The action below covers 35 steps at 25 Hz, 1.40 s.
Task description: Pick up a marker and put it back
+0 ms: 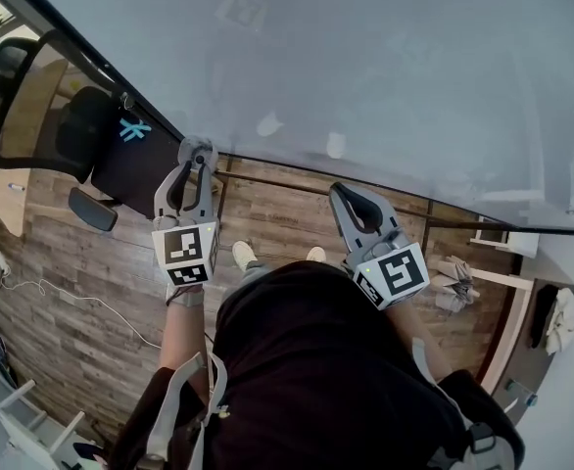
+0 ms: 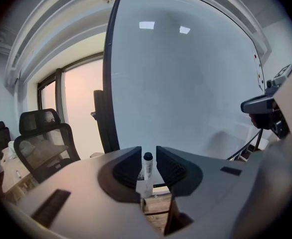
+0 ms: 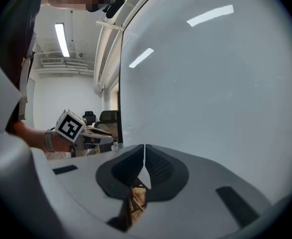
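A white marker with a black cap stands upright between the jaws of my left gripper. A thin gap shows on each side of it, so the pads do not press on it and the gripper is open. In the head view the left gripper has its tips at the lower edge of the whiteboard; the marker is too small to make out there. My right gripper is shut with nothing in it, and its tips hang just below the board's edge, to the right of the left gripper.
The large whiteboard fills the space ahead of both grippers. A black mesh office chair stands at the left. A white cable lies on the wooden floor. White furniture stands at the right.
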Available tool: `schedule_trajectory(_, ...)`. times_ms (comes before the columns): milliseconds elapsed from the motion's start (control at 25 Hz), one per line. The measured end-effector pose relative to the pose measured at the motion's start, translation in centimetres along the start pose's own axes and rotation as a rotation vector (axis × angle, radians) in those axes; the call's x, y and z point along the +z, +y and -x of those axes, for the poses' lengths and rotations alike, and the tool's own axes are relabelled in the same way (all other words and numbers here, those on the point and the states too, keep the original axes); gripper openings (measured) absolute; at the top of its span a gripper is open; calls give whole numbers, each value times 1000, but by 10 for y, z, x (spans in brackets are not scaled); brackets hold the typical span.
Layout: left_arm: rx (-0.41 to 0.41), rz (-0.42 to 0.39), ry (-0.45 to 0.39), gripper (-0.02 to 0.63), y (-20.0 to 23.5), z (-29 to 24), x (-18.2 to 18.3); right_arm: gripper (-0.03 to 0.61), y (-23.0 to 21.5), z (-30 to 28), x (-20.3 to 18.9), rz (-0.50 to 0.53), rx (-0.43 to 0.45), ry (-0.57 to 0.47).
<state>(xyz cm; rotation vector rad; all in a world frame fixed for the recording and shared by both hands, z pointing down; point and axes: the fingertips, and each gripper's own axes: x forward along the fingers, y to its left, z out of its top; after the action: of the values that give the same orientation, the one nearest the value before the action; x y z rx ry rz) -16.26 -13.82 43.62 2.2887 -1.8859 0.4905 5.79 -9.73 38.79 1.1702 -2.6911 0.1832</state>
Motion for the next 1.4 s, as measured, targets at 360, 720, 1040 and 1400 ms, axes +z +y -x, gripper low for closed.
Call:
schedule_trajectory(360, 47, 13, -23, 94, -6, 30, 15, 21, 8, -12, 13, 16, 106, -28)
schedule_trajectory(720, 115, 41, -35, 86, -7, 71, 18, 21, 33, -26, 21, 48, 241, -35)
schedule_trajectory(1040, 198, 66, -25, 78, 0, 110, 4, 21, 63, -35, 23, 73, 355, -38)
schedule_trajectory(1400, 272, 104, -19, 67, 2, 148, -14, 21, 98, -35, 20, 100, 464, -32)
